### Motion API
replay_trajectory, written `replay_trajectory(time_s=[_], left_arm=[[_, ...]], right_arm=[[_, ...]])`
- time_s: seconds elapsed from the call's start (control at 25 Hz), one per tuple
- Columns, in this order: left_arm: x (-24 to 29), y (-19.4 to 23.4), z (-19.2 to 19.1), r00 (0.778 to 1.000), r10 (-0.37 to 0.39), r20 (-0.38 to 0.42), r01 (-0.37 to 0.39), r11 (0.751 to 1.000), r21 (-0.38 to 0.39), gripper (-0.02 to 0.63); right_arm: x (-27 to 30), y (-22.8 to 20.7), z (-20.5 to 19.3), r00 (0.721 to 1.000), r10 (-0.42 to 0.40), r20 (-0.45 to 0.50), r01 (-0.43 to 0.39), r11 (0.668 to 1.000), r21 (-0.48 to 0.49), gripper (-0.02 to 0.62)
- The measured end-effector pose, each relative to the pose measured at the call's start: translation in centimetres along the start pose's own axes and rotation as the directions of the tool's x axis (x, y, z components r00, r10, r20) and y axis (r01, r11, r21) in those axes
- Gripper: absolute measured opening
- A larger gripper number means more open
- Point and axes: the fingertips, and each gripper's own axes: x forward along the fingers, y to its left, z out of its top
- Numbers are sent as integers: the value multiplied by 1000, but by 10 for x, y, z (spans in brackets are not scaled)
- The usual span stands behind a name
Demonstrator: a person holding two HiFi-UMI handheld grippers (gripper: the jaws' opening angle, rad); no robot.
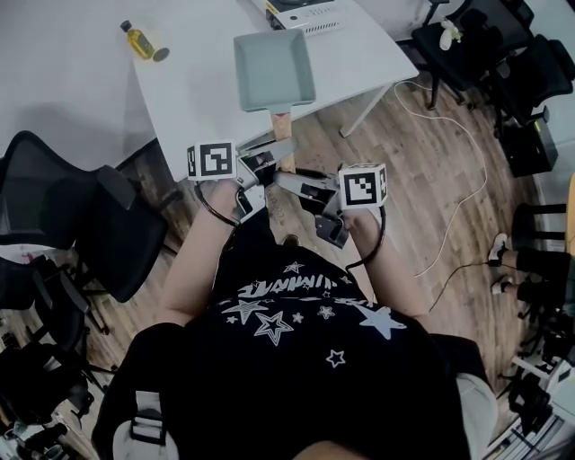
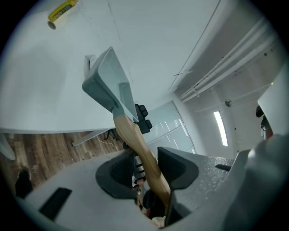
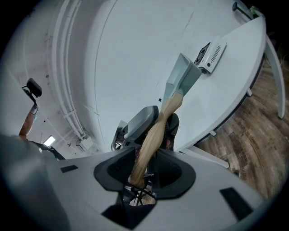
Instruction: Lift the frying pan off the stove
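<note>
Closest in, a black star-printed shirt (image 1: 296, 359). Just ahead, left tongs (image 2: 149, 169) and right tongs (image 3: 144, 169), both clenched on the wooden handle (image 1: 284, 135) of the frying pan (image 1: 274, 70), gripping from opposite sides. Frying pan held out over the near edge of the white table (image 1: 198, 99), apart from the stove (image 1: 310, 18) at the far side. Oil bottle (image 1: 144, 40) lying on the table, further left.

Nothing I can actually read here. The lettering on my shirt (image 1: 289, 346) is too scrawly, and the bottle (image 1: 144, 40) label's a blur.
</note>
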Motion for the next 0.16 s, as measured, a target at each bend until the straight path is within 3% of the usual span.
replay_trajectory(time_s=[0.16], left_arm=[[-8, -4, -8, 1000, 4, 8, -4, 1000, -5, 160]], right_arm=[[6, 21, -8, 998, 66, 14, -66, 998, 19, 141]])
